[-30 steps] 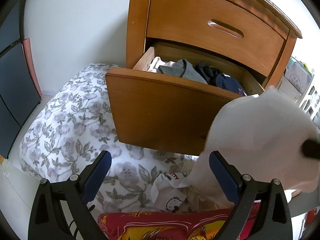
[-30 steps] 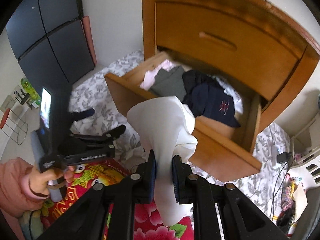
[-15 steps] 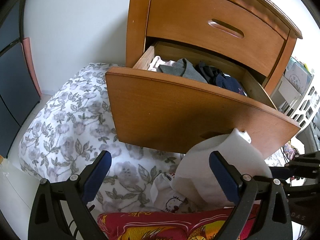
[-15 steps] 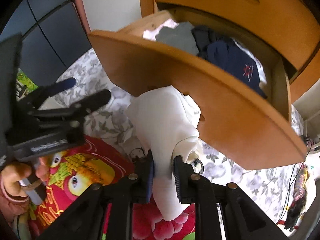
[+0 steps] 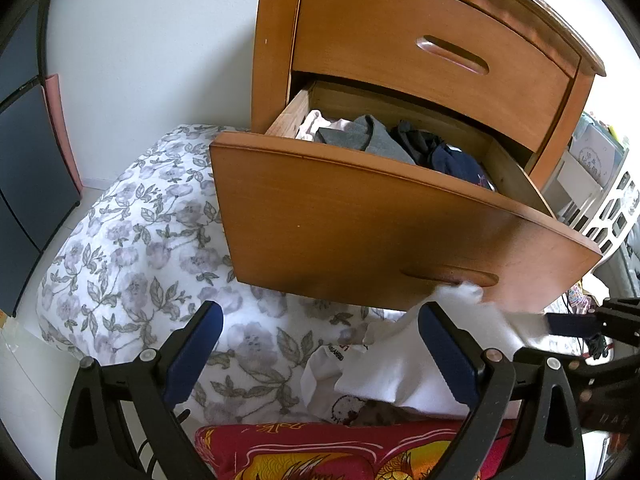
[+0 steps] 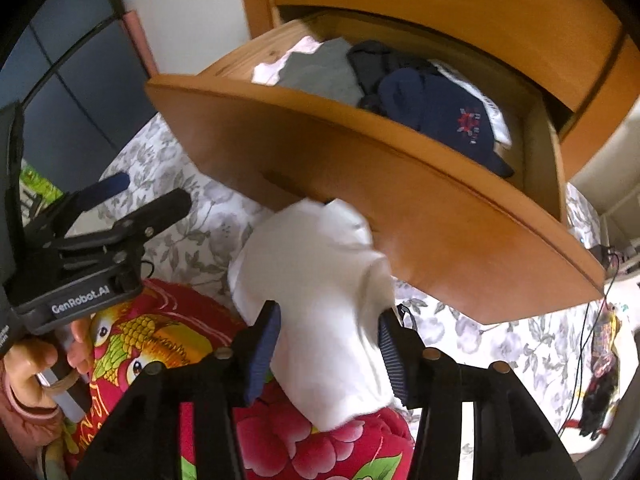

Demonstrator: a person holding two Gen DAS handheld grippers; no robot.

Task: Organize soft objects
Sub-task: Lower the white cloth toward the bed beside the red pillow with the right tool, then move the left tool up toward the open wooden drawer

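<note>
A white cloth [image 6: 320,288] hangs between the fingers of my right gripper [image 6: 326,340], just in front of the open wooden drawer [image 6: 400,200]. The jaws are opening and the pads no longer pinch the cloth. In the left wrist view the same white cloth [image 5: 400,364] slumps onto the pile below the drawer front [image 5: 360,232], with the right gripper [image 5: 576,326] at the right edge. My left gripper [image 5: 320,344] is open and holds nothing; it hovers over the floral bedding [image 5: 140,248]. A grey garment [image 5: 360,140] and a navy cap [image 6: 452,120] lie in the drawer.
A red patterned quilt [image 5: 320,452] lies nearest me, with a white printed garment [image 5: 332,384] on it. The shut upper drawer [image 5: 440,52] is above. Dark cabinet doors [image 5: 24,168] stand at the left, a white basket [image 5: 612,208] at the right. A hand [image 6: 36,364] holds the left gripper.
My right gripper came down with the white cloth from drawer height to in front of the drawer, and its jaws spread apart. The cloth sank onto the pile. The left gripper stayed still.
</note>
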